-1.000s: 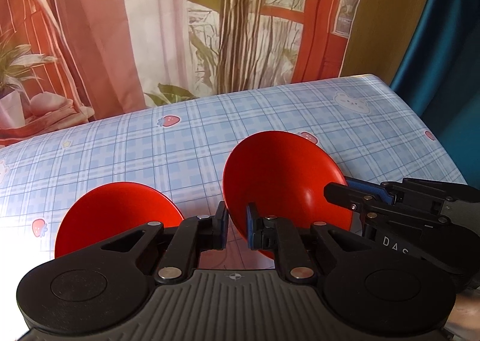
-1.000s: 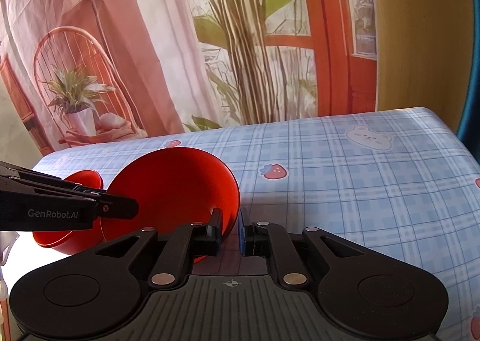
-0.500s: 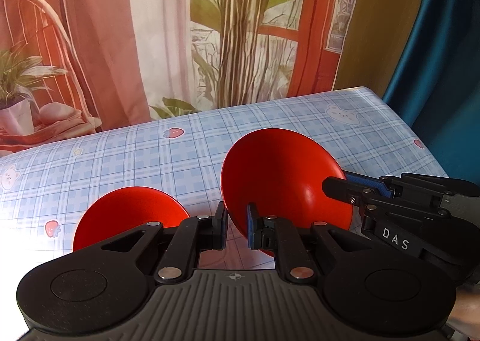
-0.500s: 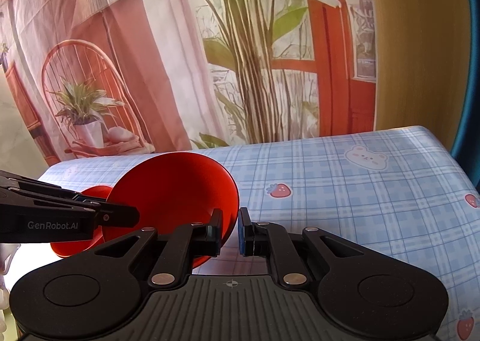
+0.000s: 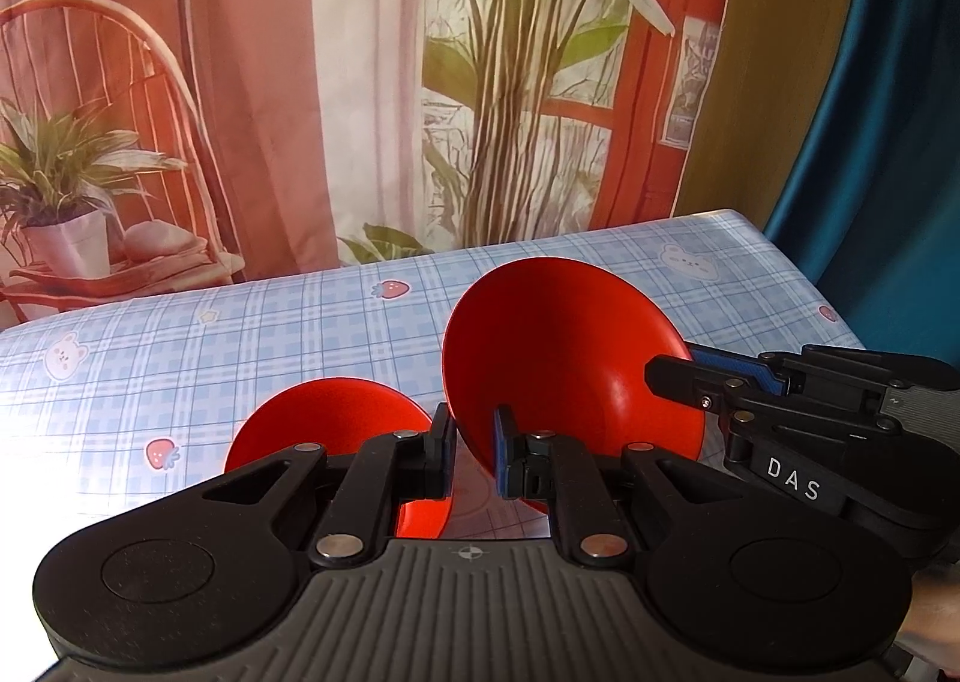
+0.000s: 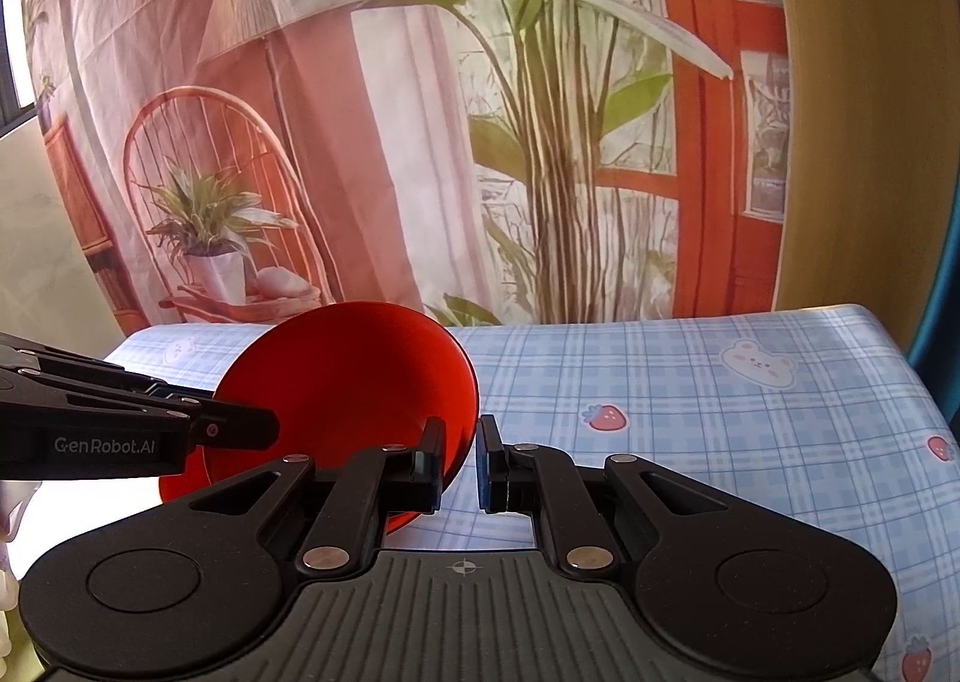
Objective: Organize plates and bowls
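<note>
Both grippers pinch the same red bowl [image 5: 564, 358], held tilted above the desk [image 5: 240, 346] with its checked blue cloth. The left gripper [image 5: 474, 457] has its fingers closed on the bowl's near rim, one finger inside and one outside. The right gripper [image 6: 461, 463] clamps the opposite edge the same way, its rim wedged between the fingers. A second red bowl [image 5: 336, 418] sits on the desk just left of the held one.
</note>
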`<move>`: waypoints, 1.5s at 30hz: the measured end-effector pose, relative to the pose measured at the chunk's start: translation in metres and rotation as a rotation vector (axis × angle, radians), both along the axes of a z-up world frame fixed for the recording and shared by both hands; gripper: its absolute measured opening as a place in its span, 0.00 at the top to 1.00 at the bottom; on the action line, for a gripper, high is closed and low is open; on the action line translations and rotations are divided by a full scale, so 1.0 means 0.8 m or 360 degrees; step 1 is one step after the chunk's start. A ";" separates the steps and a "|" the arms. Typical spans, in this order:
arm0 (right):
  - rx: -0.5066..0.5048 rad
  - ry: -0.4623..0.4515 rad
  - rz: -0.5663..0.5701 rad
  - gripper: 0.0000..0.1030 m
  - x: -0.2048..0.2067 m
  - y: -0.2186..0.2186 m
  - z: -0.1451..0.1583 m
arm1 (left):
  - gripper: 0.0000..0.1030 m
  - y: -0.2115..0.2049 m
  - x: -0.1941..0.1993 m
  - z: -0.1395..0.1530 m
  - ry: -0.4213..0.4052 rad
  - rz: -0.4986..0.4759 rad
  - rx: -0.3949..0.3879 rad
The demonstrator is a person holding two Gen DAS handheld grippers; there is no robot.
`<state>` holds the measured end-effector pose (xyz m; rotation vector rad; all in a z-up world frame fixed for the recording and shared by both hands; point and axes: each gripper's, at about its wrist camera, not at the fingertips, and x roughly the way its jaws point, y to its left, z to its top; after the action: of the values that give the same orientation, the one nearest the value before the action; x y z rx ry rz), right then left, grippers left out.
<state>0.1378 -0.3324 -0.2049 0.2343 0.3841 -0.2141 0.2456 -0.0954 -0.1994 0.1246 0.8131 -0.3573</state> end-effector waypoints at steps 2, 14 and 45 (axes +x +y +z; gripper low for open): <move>-0.0012 -0.0002 0.0013 0.90 0.002 0.008 0.004 | 0.87 0.008 -0.003 0.005 -0.0010 0.0013 -0.0008; -0.0077 0.0009 0.0129 0.90 0.038 0.066 0.018 | 0.87 0.074 -0.009 0.013 -0.0032 0.0132 -0.0046; -0.0123 0.0122 0.0232 0.90 0.103 0.119 -0.002 | 0.86 0.141 0.003 -0.021 0.0078 0.0258 -0.0114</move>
<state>0.2204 -0.2372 -0.2067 0.1215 0.4663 -0.0946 0.2481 0.0170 -0.2160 -0.0171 0.8519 -0.2371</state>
